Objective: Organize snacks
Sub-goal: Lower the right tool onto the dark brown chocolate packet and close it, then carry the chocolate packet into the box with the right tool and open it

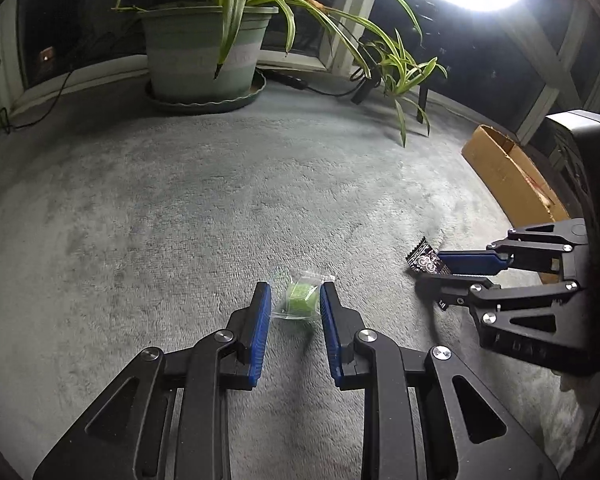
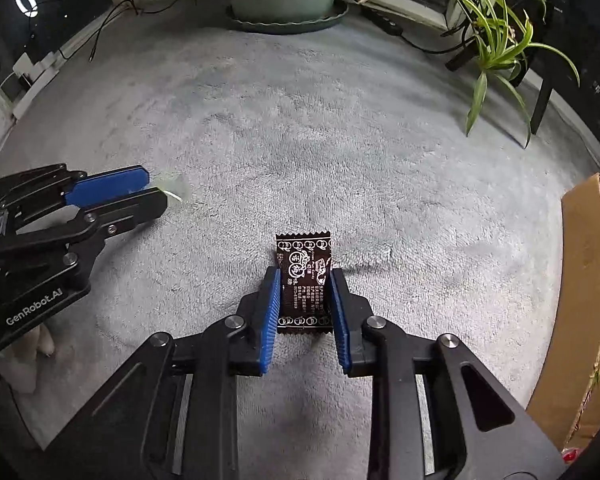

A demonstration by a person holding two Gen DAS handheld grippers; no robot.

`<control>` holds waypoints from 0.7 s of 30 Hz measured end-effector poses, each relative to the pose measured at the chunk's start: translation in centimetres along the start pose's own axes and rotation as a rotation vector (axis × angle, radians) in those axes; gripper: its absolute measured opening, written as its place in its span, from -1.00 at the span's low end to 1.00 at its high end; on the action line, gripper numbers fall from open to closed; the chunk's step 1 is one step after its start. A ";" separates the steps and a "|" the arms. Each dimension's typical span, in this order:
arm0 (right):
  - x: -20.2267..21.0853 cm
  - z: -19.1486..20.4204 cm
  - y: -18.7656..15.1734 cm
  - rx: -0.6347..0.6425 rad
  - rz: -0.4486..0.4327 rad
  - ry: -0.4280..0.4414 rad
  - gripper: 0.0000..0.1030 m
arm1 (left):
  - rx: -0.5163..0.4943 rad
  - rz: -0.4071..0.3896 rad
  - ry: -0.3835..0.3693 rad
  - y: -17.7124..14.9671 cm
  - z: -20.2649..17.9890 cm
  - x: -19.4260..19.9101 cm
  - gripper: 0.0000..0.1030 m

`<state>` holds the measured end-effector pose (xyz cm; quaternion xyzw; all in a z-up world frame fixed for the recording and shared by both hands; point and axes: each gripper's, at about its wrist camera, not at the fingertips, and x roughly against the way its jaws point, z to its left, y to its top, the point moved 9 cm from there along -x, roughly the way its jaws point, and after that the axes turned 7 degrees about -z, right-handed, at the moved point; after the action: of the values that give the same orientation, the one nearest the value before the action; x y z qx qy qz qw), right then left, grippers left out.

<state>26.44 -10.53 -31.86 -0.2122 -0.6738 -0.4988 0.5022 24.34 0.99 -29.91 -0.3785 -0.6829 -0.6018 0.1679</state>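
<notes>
Gripping now: left gripper [image 1: 295,300] clenched on the green candy [image 1: 299,298]; right gripper [image 2: 305,286] clenched on the dark wrapper [image 2: 304,280].
Where: both snacks sit between the pads, just over the grey carpet [image 1: 220,200].
Why held so: each pinched across its short sides, probably for carrying to the cardboard box [image 2: 580,280].
Long axis: dark wrapper runs along the fingers, serrated end pointing away; the candy's axis is too blurred to tell.

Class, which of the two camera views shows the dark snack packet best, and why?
The right wrist view: the dark snack packet faces the lens with its print visible, between the right gripper pads. The left wrist view shows it small and edge-on at the side.
</notes>
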 end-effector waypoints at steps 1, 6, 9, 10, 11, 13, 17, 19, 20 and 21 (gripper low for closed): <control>0.1 0.0 -0.1 -0.004 0.000 0.002 -0.53 | 0.003 -0.004 -0.001 0.0 0.0 0.2 -0.55; 0.5 0.2 -0.7 -0.023 -0.013 0.022 -0.53 | 0.002 -0.010 0.007 -0.2 0.0 0.7 -0.55; 0.6 0.3 -1.1 -0.020 -0.018 0.023 -0.53 | 0.010 -0.004 0.008 -0.6 0.1 0.6 -0.55; 0.6 0.4 -1.1 -0.016 -0.019 0.022 -0.53 | 0.013 0.005 0.002 -0.8 0.0 0.4 -0.55; 0.6 0.4 -1.2 -0.016 -0.020 0.022 -0.53 | 0.015 0.017 -0.011 -1.1 -0.1 0.2 -0.55; 0.6 0.4 -1.2 -0.023 -0.023 0.027 -0.53 | -0.005 0.017 -0.001 -1.1 -0.4 0.1 -0.54; 0.9 0.3 -1.4 -0.054 -0.031 0.052 -0.53 | -0.037 0.008 0.019 -1.0 -0.8 -0.1 -0.55; 1.3 0.3 -1.5 -0.061 -0.038 0.061 -0.54 | -0.008 0.010 0.011 -1.0 -0.7 0.0 -0.55; 1.5 0.2 -1.5 -0.062 -0.043 0.064 -0.54 | 0.001 0.009 0.007 -1.0 -0.6 0.1 -0.55; 1.9 0.1 -1.6 -0.063 -0.050 0.066 -0.54 | 0.007 0.005 0.006 -0.9 -0.6 0.2 -0.55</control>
<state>24.40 -11.51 -30.92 -0.1941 -0.6460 -0.5389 0.5046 23.38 0.50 -30.25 -0.3777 -0.6835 -0.6003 0.1728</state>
